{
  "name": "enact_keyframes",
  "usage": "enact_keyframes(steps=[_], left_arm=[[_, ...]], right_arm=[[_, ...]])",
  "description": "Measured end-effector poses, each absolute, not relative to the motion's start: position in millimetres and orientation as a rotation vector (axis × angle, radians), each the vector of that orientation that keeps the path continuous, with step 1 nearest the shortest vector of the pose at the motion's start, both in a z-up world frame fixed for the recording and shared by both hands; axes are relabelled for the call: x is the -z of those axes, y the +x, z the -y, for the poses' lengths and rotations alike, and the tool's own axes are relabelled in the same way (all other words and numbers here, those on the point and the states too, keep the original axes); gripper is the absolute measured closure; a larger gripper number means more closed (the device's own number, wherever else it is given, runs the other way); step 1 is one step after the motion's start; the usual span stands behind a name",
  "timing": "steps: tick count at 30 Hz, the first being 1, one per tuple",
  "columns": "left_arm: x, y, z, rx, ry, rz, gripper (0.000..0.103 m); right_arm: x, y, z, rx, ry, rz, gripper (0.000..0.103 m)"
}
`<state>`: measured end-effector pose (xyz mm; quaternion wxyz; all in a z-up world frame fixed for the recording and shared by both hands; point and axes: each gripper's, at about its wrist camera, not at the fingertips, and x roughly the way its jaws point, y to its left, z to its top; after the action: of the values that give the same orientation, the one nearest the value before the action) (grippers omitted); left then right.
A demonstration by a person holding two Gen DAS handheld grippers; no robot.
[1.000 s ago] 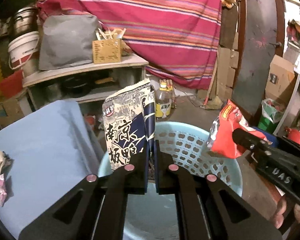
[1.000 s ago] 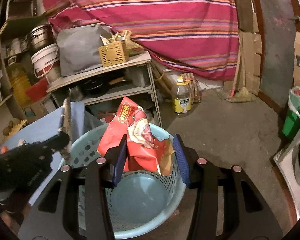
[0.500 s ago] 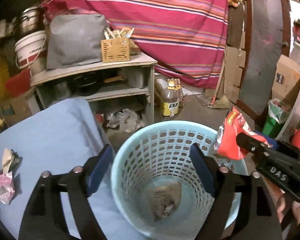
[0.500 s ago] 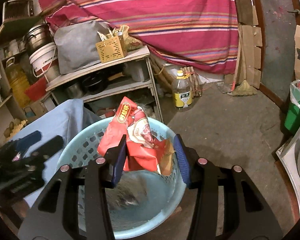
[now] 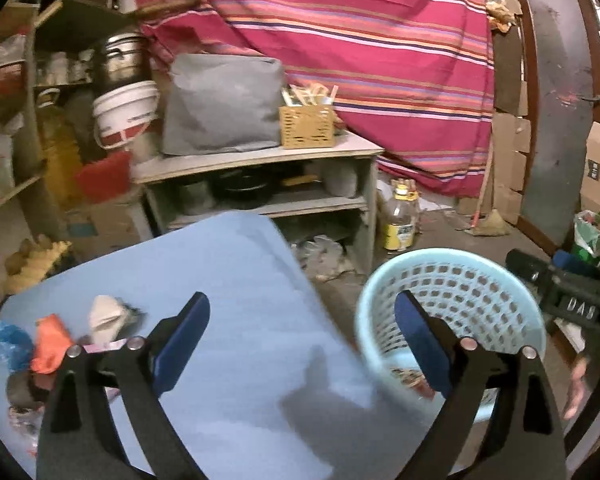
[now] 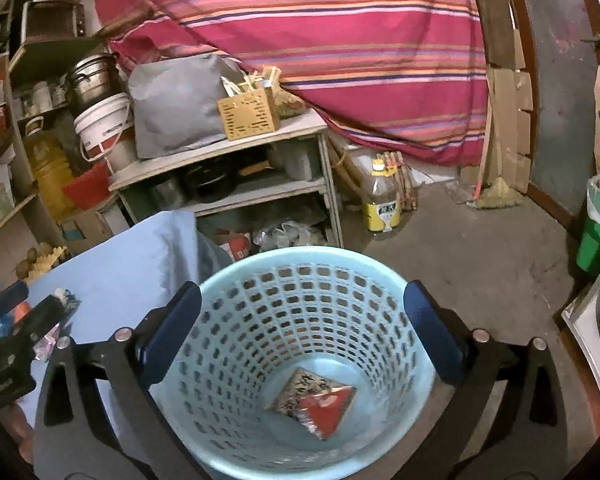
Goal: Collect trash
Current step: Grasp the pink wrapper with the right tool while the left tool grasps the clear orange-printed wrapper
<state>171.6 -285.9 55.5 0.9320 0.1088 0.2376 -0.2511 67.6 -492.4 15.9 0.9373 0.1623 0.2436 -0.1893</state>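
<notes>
A red striped cloth [image 6: 340, 40] hangs across the back of a cluttered storeroom with a bare concrete floor [image 6: 480, 264]. Before it stands a grey two-tier shelf unit [image 5: 260, 184] bearing a grey bag [image 5: 220, 108] and one slotted wooden box [image 5: 306, 126]. A table under a pale blue cover [image 5: 240, 320] carries several scraps of litter at its left edge, among them an orange wrapper [image 5: 50, 344] and a white crumpled piece [image 5: 104, 314]. Beside the table sits one light blue perforated basket [image 6: 300, 264]; two wrappers [image 6: 314, 400] lie at its bottom, one red, one with dark characters too blurred to read. One yellow-labelled oil bottle [image 6: 382, 202] stands on the floor. The left gripper [image 5: 302, 316] is opening wide over the table, nothing between its jaws. The right gripper [image 6: 302, 304], its body marked "DAS", is opening over the basket, likewise empty.
</notes>
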Motion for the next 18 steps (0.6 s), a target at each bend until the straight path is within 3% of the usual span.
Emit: enact_keyframes(steps=[18], left_arm=[[-27,186,67,0.193,0.212,-0.537,0.011]], right_arm=[[-17,114,370,0.307,0.194,-0.502,0.004]])
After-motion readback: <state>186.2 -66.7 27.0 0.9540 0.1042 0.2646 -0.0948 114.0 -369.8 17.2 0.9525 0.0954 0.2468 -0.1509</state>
